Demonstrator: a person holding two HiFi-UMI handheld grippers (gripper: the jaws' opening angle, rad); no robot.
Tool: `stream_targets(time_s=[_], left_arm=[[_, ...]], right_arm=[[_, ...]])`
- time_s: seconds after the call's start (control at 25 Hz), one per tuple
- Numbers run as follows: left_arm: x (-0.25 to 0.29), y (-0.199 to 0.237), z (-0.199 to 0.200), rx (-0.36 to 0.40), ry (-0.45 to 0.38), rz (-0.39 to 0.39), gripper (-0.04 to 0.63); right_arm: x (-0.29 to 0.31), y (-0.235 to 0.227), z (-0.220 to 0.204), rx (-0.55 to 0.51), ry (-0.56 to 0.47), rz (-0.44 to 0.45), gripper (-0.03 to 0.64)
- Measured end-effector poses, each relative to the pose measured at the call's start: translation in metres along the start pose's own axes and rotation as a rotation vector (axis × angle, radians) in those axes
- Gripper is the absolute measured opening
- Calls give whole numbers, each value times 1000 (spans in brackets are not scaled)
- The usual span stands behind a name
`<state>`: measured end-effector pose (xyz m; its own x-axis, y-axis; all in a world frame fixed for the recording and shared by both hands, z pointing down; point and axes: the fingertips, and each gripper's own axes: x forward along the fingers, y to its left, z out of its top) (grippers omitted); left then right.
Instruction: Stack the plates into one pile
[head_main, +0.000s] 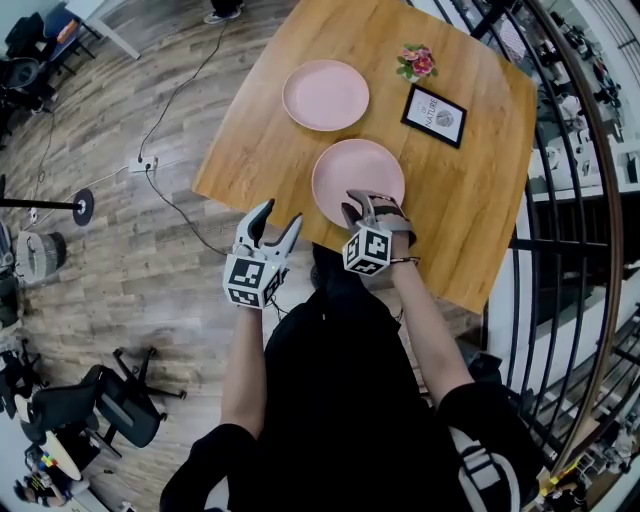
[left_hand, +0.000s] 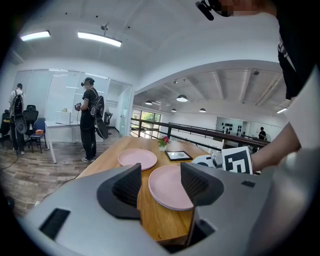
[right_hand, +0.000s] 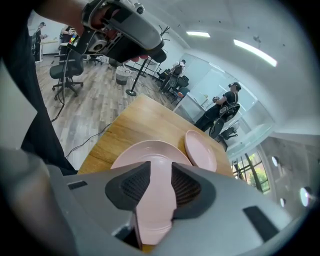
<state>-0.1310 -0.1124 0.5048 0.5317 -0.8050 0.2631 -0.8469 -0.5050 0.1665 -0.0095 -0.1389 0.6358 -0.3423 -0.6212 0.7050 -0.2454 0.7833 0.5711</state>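
The step in hand looks like the pick-up of the first plate. On the wooden table (head_main: 255, 150) lie two pink plates, apart and not yet stacked: the near plate (head_main: 355, 168) by the person's edge, and the far plate (head_main: 325, 95) just beyond it, with a small gap of bare wood between them. The right gripper (head_main: 366, 204) sits on the near plate's closest rim. In the right gripper view its jaws have taken that rim between them, pink filling the whole gap from pad to pad, so I read it as a pinch on the rim (though the plate does not look clearly raised off the wood yet). The left gripper (head_main: 270, 226) hangs off the table's near edge, its jaws spread wide with nothing between them; in the left gripper view both plates show through the gap, further off. A framed picture (head_main: 434, 115) and a small flower bunch (head_main: 416, 62) stand to the right of the far plate, clear of the path. The next move, as I judge it, calls for lifting the near plate by its rim, keeping it level enough not to slip, carrying it over the far plate and lowering it centred there.
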Motion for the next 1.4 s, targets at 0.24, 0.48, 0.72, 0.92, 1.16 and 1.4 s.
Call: stream_targets(time_s=[0.24, 0.48, 0.72, 0.92, 1.16, 1.4], left_arm=[[13, 11, 8, 3, -2, -6, 261], [28, 28, 15, 6, 7, -7, 261], [44, 43, 22, -5, 18, -3, 259], [55, 58, 24, -7, 27, 3, 261], [70, 69, 20, -19, 44, 3, 261], [80, 77, 10, -26, 69, 1, 261]], right_arm=[[11, -16, 2, 21, 2, -5, 143], [29, -37, 6, 77, -5, 4, 140], [47, -59, 10, 84, -1, 10, 138], [67, -77, 11, 82, 7, 16, 135], [93, -94, 11, 82, 13, 22, 132], [115, -100, 13, 74, 12, 38, 131]])
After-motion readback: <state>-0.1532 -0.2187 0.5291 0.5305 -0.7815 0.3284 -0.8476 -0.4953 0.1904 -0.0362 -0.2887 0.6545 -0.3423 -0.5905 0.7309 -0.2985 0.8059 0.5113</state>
